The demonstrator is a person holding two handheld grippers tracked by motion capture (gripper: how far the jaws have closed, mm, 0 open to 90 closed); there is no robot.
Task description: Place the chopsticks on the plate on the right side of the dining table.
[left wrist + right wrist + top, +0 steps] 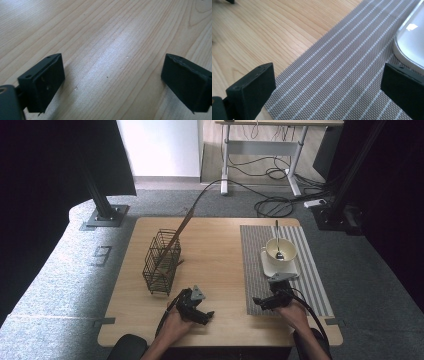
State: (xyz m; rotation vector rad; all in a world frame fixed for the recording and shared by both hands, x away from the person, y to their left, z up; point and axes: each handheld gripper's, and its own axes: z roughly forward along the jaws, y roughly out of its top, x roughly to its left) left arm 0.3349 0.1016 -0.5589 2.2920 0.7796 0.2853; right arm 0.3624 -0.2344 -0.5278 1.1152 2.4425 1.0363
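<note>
My left gripper [206,316] rests low over the bare wood near the table's front edge, jaws wide open with nothing between them [112,77]. My right gripper [261,302] sits at the near end of a grey striped placemat [260,255], also open and empty [328,92]. On the placemat stands a cream bowl [280,249] holding a spoon [277,240], on a white square plate [274,268] whose edge [409,47] lies just right of my right jaws. A black wire basket [161,262] stands at the table's left with a long stick leaning in it.
The wooden table [210,250] has open surface between the basket and the placemat. Beyond it lie grey carpet, a black stand base [105,215], floor cables [272,205] and a desk frame at the back.
</note>
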